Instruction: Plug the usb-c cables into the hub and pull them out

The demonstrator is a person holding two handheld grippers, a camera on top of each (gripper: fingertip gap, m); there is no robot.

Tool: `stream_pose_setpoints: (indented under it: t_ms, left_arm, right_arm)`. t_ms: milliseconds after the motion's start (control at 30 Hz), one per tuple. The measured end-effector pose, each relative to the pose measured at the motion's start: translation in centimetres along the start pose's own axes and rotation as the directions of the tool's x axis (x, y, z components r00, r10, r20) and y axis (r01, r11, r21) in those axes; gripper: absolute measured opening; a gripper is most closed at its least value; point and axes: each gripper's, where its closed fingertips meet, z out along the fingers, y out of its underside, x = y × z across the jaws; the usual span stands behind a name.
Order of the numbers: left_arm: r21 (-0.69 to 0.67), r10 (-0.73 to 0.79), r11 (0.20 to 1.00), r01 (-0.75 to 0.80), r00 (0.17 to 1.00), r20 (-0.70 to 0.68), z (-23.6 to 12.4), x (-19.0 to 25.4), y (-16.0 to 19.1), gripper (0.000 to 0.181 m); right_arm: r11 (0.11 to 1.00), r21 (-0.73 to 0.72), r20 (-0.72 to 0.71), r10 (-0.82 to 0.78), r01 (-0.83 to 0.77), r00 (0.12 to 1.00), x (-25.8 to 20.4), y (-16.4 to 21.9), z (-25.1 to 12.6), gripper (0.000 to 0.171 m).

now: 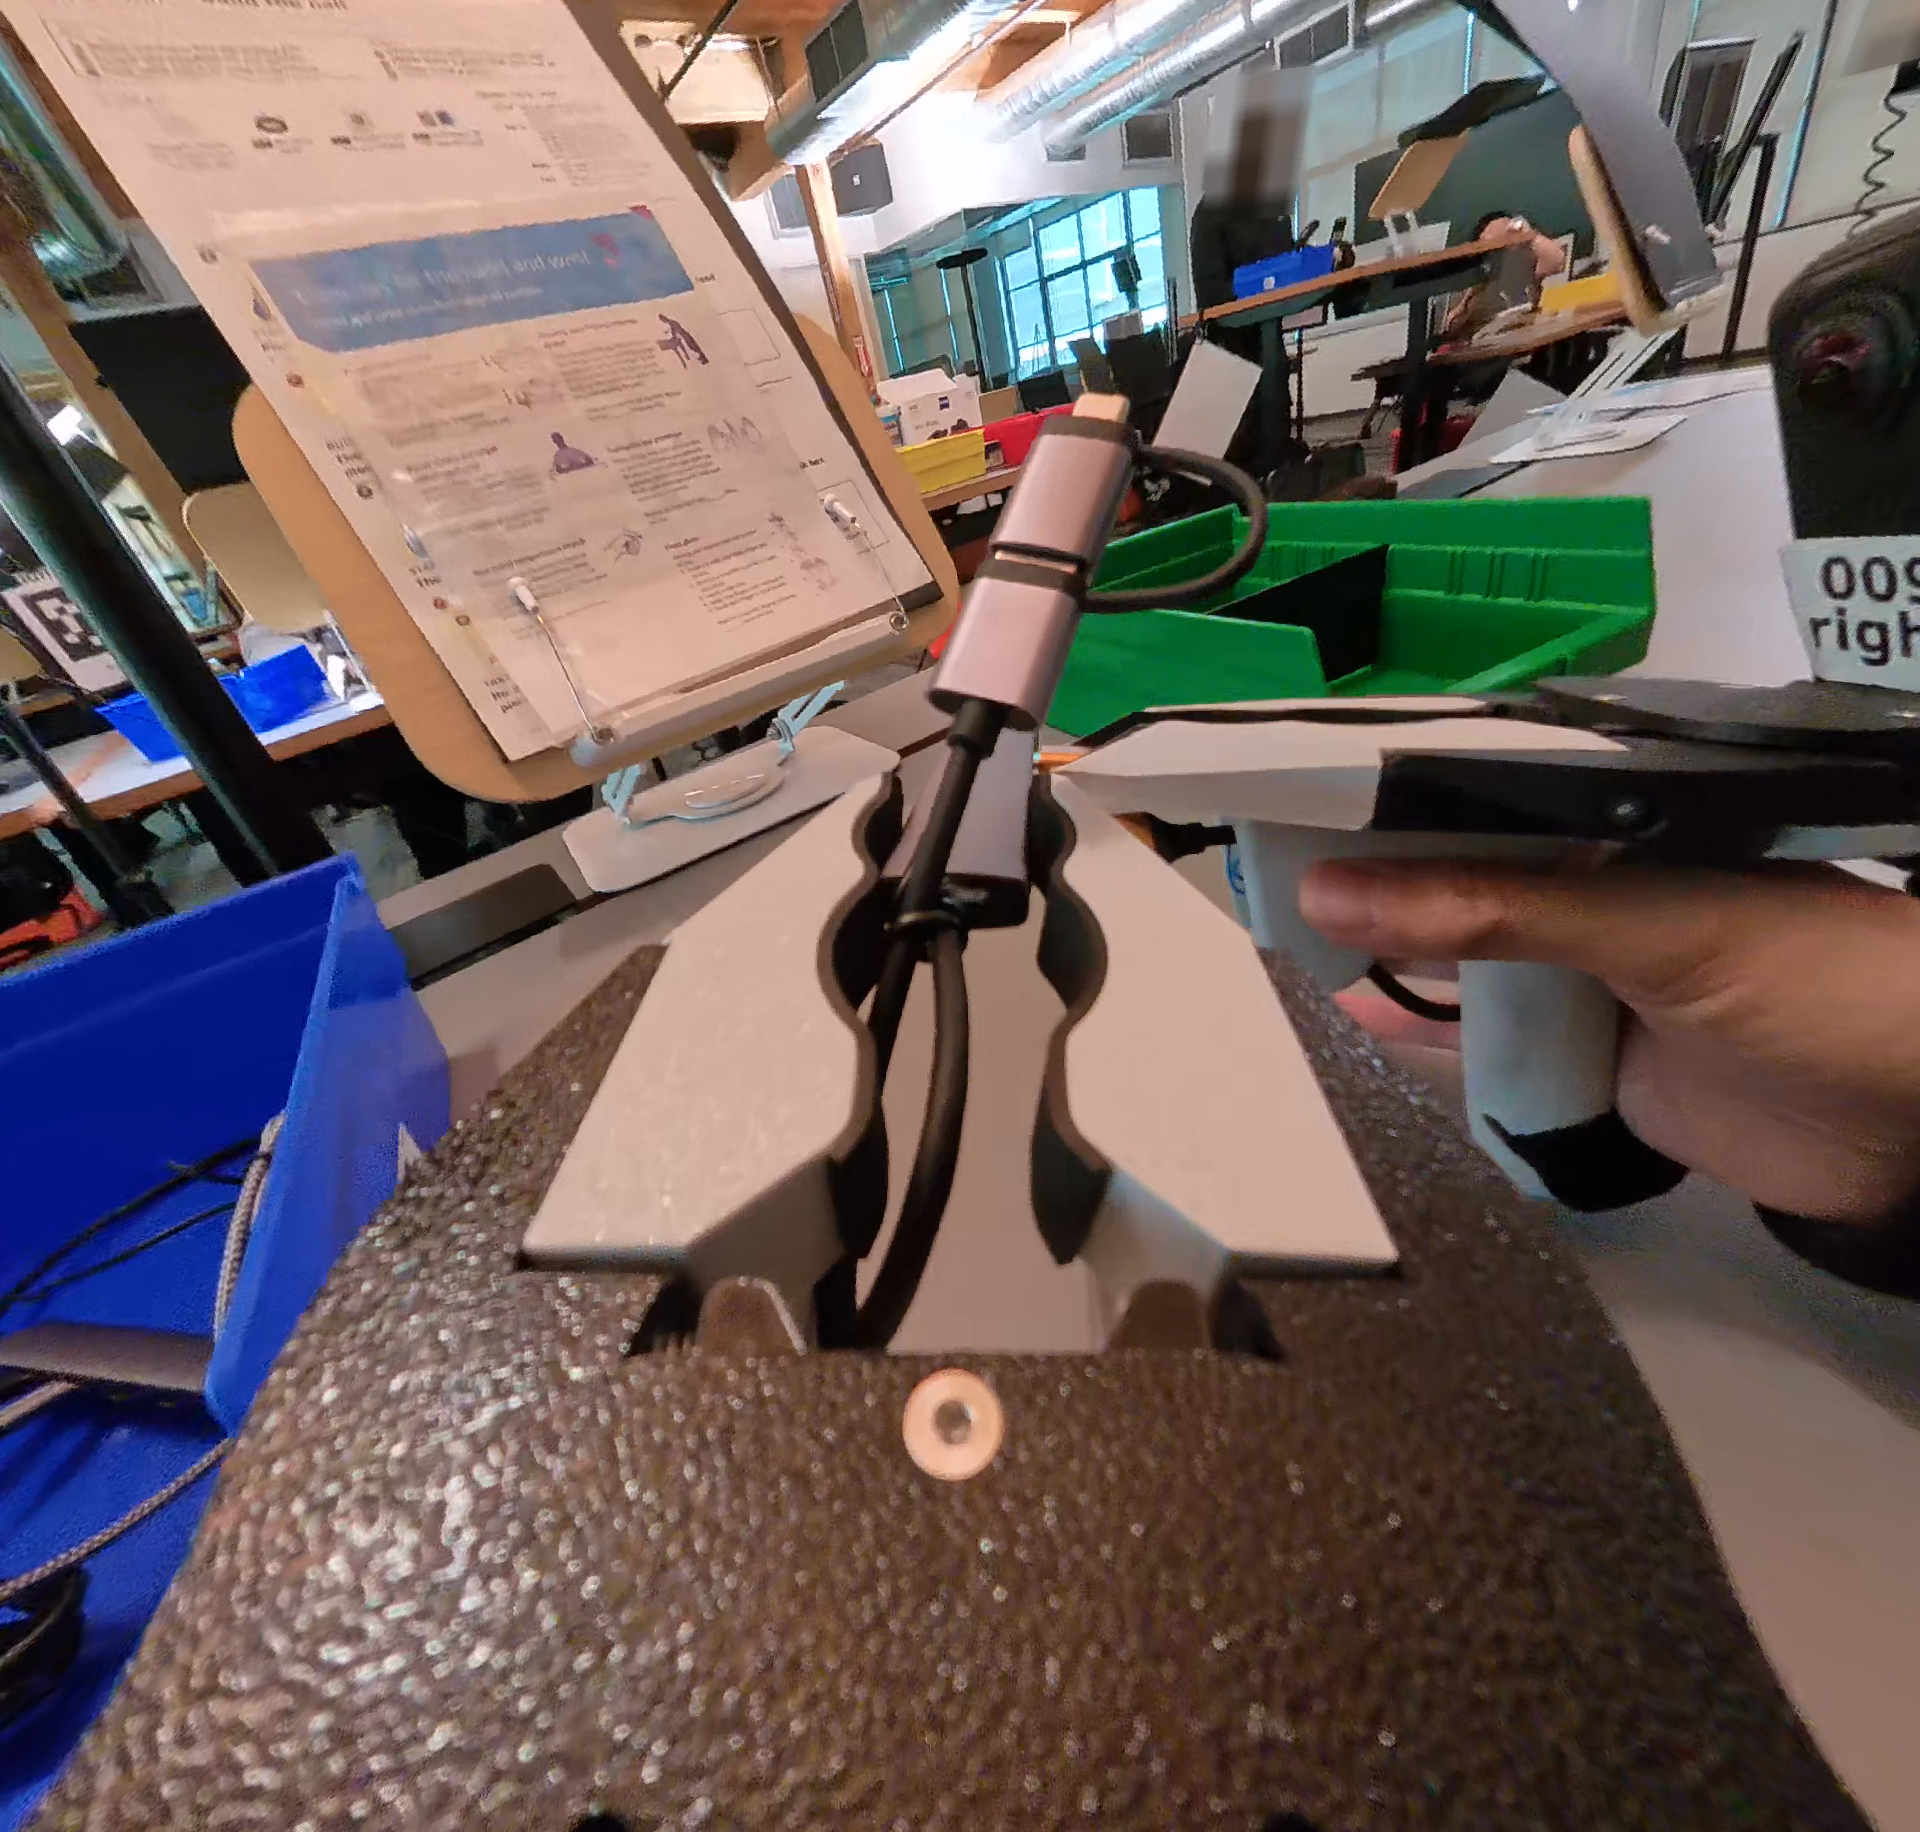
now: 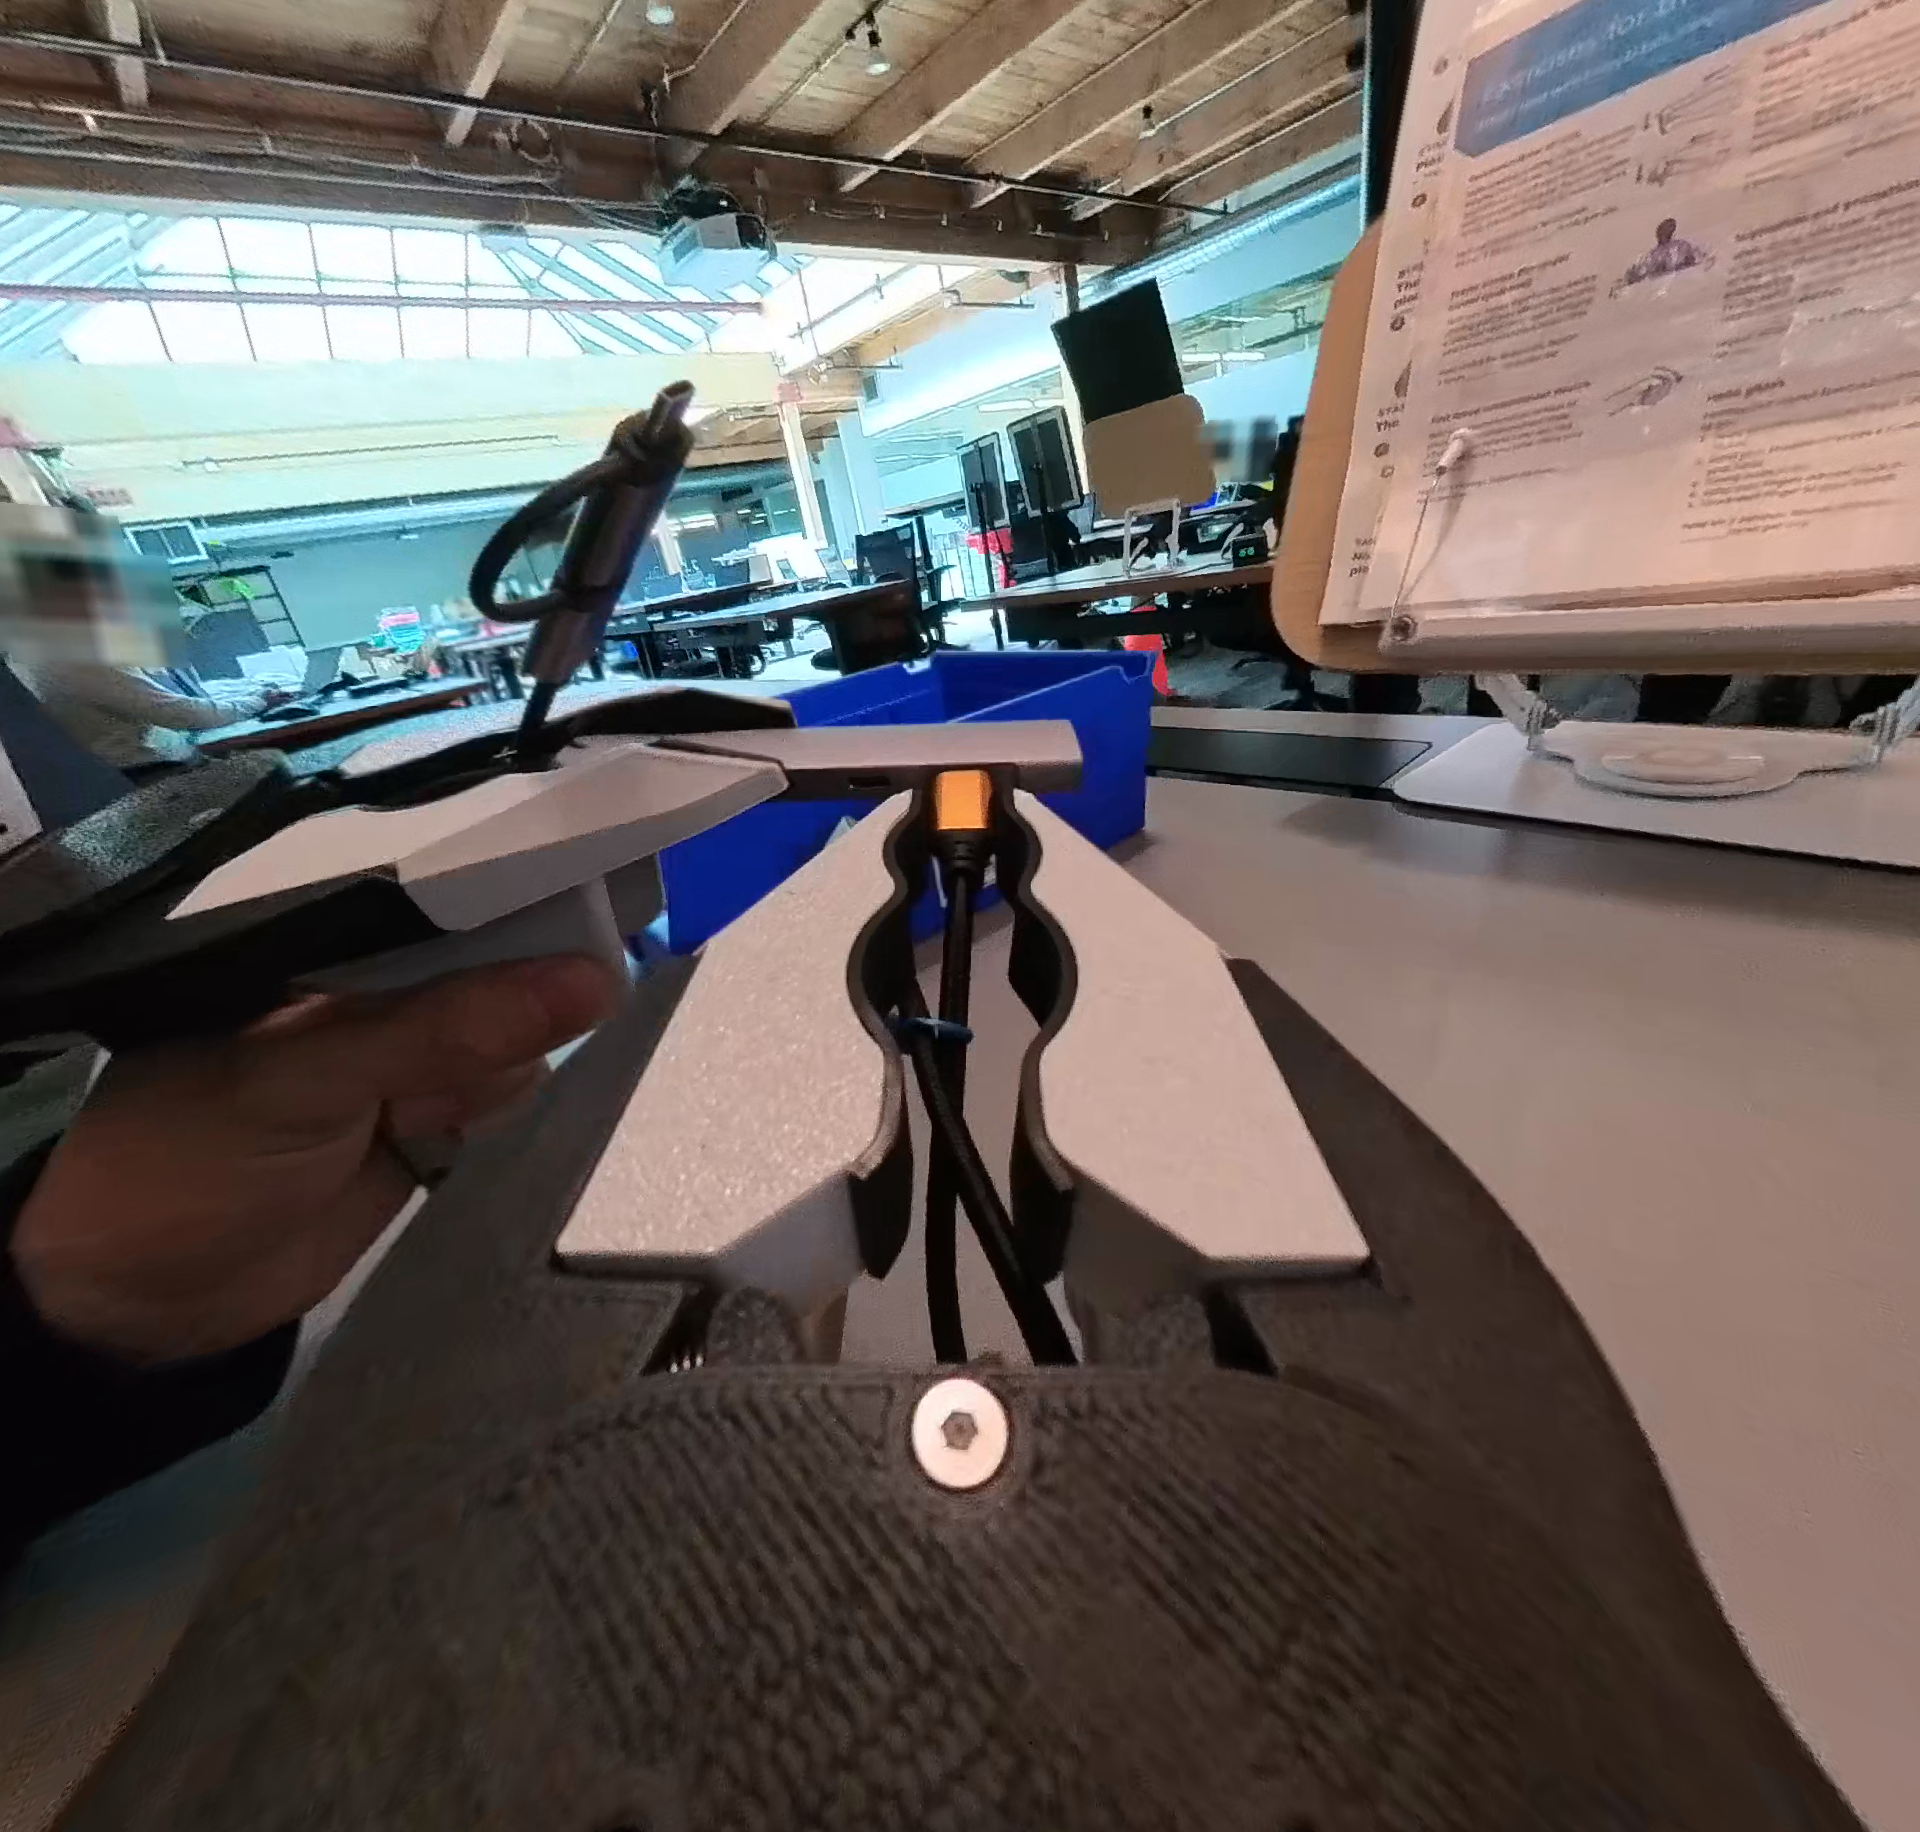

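My left gripper (image 1: 966, 811) is shut on a dark grey usb-c hub (image 1: 992, 826) and holds it in the air. The hub's own short cable and grey connector (image 1: 1039, 556) stick up above the fingers. My right gripper (image 2: 958, 826) is shut on an orange usb-c plug (image 2: 956, 803) with a black cable (image 2: 956, 1107). The plug's tip meets the near edge of the hub (image 2: 925, 746), beside an empty port (image 2: 868, 783). In the left wrist view the right gripper (image 1: 1081, 759) comes in from the right, tips at the hub. In the right wrist view the left gripper (image 2: 727, 780) comes in from the left.
A blue bin (image 1: 156, 1107) with cables stands to the left, also behind the hub in the right wrist view (image 2: 1039, 743). A green bin (image 1: 1403, 598) sits beyond. A document stand (image 1: 520, 380) rises at the back of the grey table (image 2: 1558, 1055). Less than 4 cm separates the two grippers' tips.
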Motion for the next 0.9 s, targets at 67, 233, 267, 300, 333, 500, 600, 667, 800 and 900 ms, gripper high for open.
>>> stream_pose_setpoints:
  t_ms: [67,233,267,300,333,500,600,667,800,900]
  left_arm:
    - [0.011,0.010,1.000,-0.010,1.000,0.003,-0.1,0.2,-0.6,0.023]
    - [0.026,0.066,0.998,-0.065,0.998,-0.017,-0.4,1.1,-2.1,0.023]
    - [0.031,0.057,0.998,-0.056,0.998,-0.022,-0.4,1.3,-2.5,0.023]
    - [0.033,0.051,0.998,-0.050,0.998,-0.025,-0.5,1.4,-2.8,0.023]
    - [0.034,0.056,0.998,-0.055,0.998,-0.028,-0.6,1.5,-3.1,0.023]
    - [0.032,0.107,0.994,-0.108,0.994,0.008,-0.8,1.5,-3.6,0.023]
    - [0.085,0.012,0.995,-0.045,0.934,0.356,-4.6,-8.3,-5.3,0.022]
    - [0.227,-0.179,0.965,0.130,0.961,0.210,-6.4,-10.1,-7.3,0.022]
    - [0.181,-0.051,0.983,0.029,0.992,0.117,-5.3,-6.1,-7.6,0.022]
    - [0.150,-0.014,0.989,0.014,1.000,0.002,-3.9,-3.1,-6.8,0.022]
  right_arm:
    - [1.000,-0.010,-0.006,-0.030,0.030,1.000,-0.2,-0.5,-0.3,0.011]
    - [1.000,0.006,0.008,-0.027,0.027,1.000,-0.7,-1.9,-1.2,0.011]
    - [1.000,0.015,0.012,-0.001,0.001,1.000,-0.8,-2.1,-1.4,0.011]
    - [1.000,0.019,0.020,0.011,-0.012,1.000,-0.9,-2.3,-1.5,0.011]
    - [1.000,0.016,0.015,-0.001,0.001,1.000,-1.1,-2.5,-1.7,0.011]
    - [1.000,-0.012,0.005,-0.005,0.005,1.000,-1.5,-2.6,-1.8,0.011]
    - [0.999,0.017,-0.102,0.037,-0.035,0.994,1.5,-1.5,-4.5,0.011]
    - [0.981,0.085,-0.073,0.180,-0.174,0.981,2.5,-2.1,-5.5,0.010]
    - [0.993,-0.051,-0.196,-0.114,0.106,0.974,4.8,-4.5,-5.9,0.010]
    - [0.933,-0.180,-0.280,-0.352,0.312,0.893,8.5,-7.3,-7.9,0.011]
